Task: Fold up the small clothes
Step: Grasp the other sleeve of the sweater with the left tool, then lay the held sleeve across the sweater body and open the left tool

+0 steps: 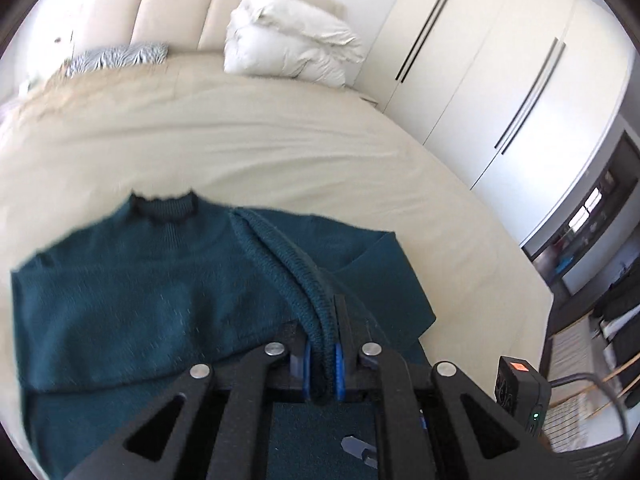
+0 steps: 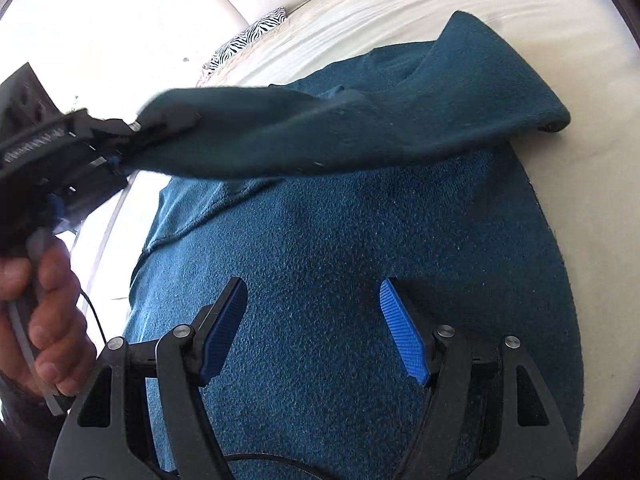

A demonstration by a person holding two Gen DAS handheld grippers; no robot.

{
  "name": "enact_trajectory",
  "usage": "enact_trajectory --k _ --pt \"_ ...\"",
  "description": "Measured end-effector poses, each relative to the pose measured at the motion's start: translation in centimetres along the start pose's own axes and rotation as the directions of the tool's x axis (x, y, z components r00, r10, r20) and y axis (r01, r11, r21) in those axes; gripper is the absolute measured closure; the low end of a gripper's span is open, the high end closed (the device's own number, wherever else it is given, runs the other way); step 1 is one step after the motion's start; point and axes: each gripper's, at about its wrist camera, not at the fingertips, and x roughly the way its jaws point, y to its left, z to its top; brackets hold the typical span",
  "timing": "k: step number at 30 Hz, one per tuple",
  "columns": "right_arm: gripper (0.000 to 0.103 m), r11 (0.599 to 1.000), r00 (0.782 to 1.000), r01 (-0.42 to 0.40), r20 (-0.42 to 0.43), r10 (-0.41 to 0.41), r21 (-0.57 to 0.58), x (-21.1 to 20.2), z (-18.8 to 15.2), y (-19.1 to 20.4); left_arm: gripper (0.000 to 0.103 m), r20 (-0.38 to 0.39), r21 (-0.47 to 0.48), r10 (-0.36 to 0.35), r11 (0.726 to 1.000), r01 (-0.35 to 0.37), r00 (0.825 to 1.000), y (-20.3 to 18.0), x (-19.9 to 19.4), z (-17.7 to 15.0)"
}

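Note:
A dark teal knit sweater (image 1: 132, 280) lies flat on the cream bed sheet (image 1: 280, 140), collar toward the headboard. My left gripper (image 1: 323, 344) is shut on the cuff of one sleeve (image 1: 280, 256) and holds it lifted across the body. In the right wrist view the left gripper (image 2: 120, 148) shows at the left with the sleeve (image 2: 320, 136) stretched from it over the sweater's body (image 2: 340, 260). My right gripper (image 2: 314, 328) is open and empty, its blue pads (image 2: 224, 328) close above the body.
A white duvet bundle (image 1: 288, 40) and a zebra-print pillow (image 1: 116, 56) lie at the headboard. White wardrobe doors (image 1: 500, 72) stand along the right of the bed. A chair and shelves (image 1: 592, 360) stand at lower right.

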Motion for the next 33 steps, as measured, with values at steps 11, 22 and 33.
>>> enact_trajectory --k 11,22,33 --pt "0.035 1.000 1.000 -0.010 -0.006 0.010 0.008 1.1 0.9 0.0 0.094 0.040 -0.029 0.076 0.997 -0.075 0.996 7.2 -1.4 1.6" --pt "0.035 0.994 0.998 -0.069 -0.002 0.069 0.088 0.6 1.9 -1.5 0.094 -0.010 -0.182 0.169 0.969 -0.168 0.986 18.4 -1.1 -2.4" --pt "0.035 0.970 0.991 -0.123 0.069 0.111 0.212 0.8 4.9 -3.6 0.094 -0.089 -0.274 0.144 0.948 -0.163 0.986 20.9 2.2 -6.1"
